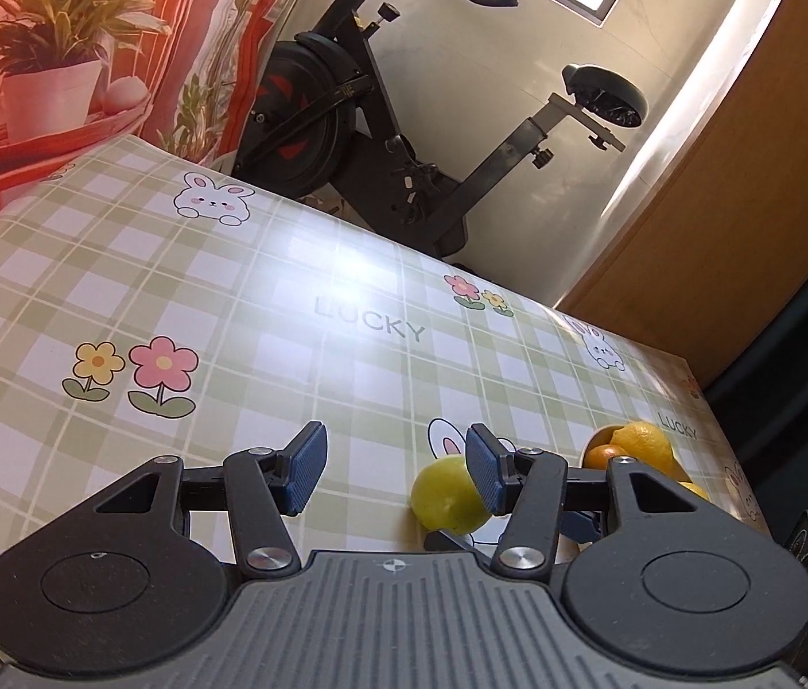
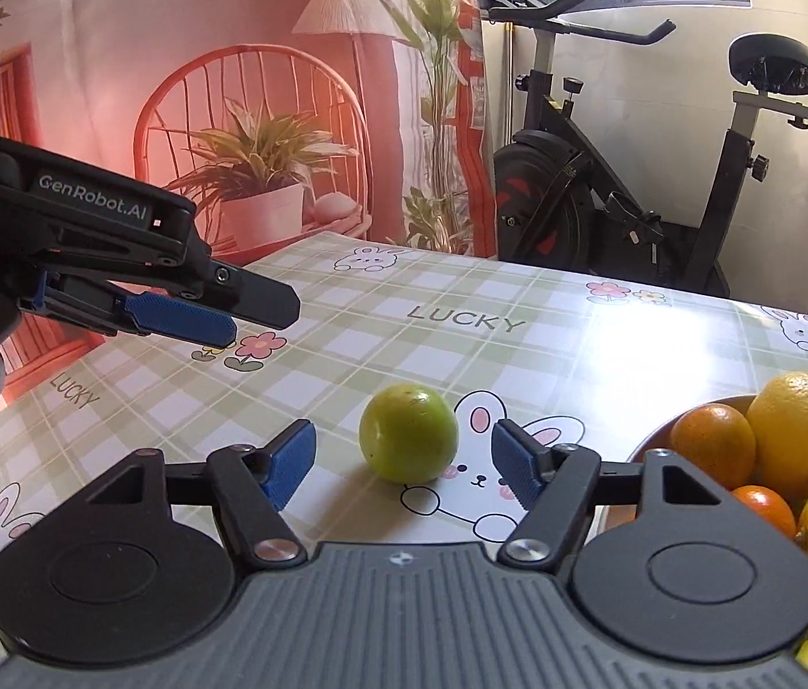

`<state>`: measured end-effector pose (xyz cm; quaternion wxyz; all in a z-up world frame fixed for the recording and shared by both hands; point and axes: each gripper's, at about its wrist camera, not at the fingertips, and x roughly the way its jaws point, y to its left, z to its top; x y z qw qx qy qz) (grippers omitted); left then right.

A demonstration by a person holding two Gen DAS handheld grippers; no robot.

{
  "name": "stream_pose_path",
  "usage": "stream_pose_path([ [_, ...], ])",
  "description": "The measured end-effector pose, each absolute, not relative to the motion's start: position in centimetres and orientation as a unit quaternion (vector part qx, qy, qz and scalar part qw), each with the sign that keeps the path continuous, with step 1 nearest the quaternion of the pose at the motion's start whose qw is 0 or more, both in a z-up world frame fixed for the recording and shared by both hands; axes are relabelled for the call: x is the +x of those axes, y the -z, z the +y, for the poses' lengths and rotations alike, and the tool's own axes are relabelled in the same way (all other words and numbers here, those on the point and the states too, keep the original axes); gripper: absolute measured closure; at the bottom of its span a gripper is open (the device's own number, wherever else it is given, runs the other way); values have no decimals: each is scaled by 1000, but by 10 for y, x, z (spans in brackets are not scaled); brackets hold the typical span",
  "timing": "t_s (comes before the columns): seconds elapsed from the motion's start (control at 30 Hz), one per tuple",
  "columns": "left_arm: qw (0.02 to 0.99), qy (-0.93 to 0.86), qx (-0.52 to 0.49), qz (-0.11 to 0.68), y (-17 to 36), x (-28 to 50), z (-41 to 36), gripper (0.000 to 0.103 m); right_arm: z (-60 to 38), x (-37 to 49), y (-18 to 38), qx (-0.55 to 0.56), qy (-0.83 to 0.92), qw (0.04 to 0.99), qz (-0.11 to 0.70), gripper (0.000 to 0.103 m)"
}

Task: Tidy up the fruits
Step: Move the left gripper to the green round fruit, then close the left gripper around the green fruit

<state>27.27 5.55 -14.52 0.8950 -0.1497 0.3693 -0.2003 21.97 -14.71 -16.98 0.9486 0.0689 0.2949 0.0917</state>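
Angling down, right gripper [image 2: 401, 462] open before green fruit [image 2: 408, 433].

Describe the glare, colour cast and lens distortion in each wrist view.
Left wrist view: a white glare patch washes out the tablecloth near the "LUCKY" print; a pink cast tints the backdrop; the fisheye bows the table edge and tilts the exercise bike. Right wrist view: glare on the tablecloth at right, and the green fruit is sharp.
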Motion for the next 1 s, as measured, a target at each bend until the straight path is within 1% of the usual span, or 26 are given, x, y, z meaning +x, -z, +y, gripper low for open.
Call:
stream_pose_path([
  [0.1, 884, 223, -142, 385, 153, 282, 46, 48, -138, 231, 177, 56, -88, 946, 308, 36],
  [0.17, 877, 234, -138, 396, 160, 287, 39, 48, -135, 237, 180, 51, -85, 944, 313, 41],
  [0.47, 861, 262, -133, 415, 181, 295, 17, 48, -142, 242, 184, 69, -80, 941, 321, 46],
  [0.53, 864, 256, -130, 412, 181, 294, 18, 52, -141, 243, 184, 69, -84, 940, 323, 49],
  [0.57, 864, 256, -132, 412, 181, 294, 19, 60, -141, 243, 184, 69, -83, 940, 323, 50],
  [0.67, 864, 257, -135, 411, 179, 294, 20, 61, -145, 244, 185, 80, -80, 938, 326, 54],
  [1.0, 869, 249, -133, 405, 178, 290, 16, 61, -150, 247, 188, 98, -85, 931, 341, 53],
])
